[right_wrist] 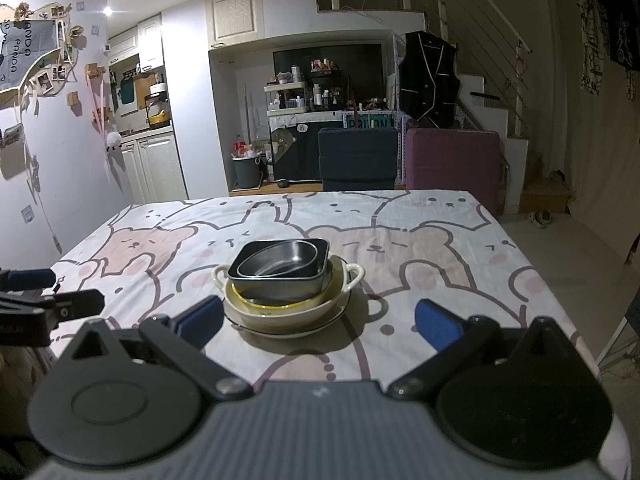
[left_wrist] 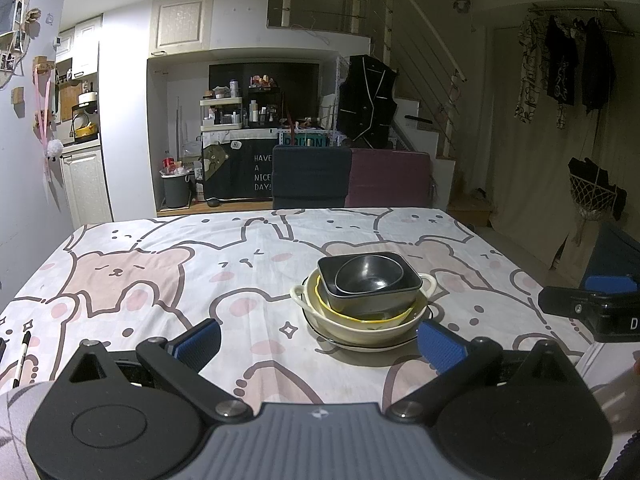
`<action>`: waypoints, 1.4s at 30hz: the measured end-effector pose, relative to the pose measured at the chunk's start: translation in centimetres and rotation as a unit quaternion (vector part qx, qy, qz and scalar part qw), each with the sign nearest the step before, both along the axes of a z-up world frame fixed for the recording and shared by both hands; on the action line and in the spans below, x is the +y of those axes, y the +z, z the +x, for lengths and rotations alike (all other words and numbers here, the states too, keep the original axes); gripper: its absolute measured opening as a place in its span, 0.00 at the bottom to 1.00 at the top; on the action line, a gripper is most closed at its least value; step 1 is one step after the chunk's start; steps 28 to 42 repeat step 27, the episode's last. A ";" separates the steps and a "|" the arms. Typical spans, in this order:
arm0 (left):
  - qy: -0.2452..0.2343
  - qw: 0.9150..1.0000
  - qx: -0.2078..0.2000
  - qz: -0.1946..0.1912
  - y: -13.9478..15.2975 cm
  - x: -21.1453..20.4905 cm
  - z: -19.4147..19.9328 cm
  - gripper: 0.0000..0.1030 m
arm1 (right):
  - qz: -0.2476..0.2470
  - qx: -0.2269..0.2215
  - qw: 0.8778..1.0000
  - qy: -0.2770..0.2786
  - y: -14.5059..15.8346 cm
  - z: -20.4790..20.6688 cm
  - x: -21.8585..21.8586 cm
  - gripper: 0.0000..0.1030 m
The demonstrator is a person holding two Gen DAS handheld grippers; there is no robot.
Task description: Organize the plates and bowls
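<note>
One stack of dishes stands on the table with the bear-print cloth [left_wrist: 160, 256]. A small round dark bowl [left_wrist: 368, 274] sits in a square dark bowl [left_wrist: 404, 292], inside a yellow-rimmed bowl [left_wrist: 360, 318], inside a cream two-handled dish [left_wrist: 298, 294], on a white black-rimmed plate [left_wrist: 360, 346]. The stack also shows in the right wrist view [right_wrist: 280, 272]. My left gripper [left_wrist: 318, 344] is open and empty, just before the stack. My right gripper [right_wrist: 318, 322] is open and empty, also short of the stack. Each gripper shows at the edge of the other's view.
A black pen [left_wrist: 22, 354] lies at the table's near left edge. A dark blue chair [left_wrist: 310, 178] and a purple chair [left_wrist: 390, 178] stand behind the far edge. A wall is to the left, open floor to the right.
</note>
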State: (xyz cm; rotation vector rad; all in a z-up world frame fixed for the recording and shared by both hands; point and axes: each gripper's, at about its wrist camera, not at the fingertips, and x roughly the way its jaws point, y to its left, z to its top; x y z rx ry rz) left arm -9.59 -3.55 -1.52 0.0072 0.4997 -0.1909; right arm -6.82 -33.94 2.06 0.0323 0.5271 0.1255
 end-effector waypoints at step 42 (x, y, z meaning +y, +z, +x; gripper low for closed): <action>0.000 1.000 0.001 0.000 -0.1 -0.1 -0.1 1.00 | 0.001 0.001 1.000 -0.001 0.0 -0.1 0.1 1.00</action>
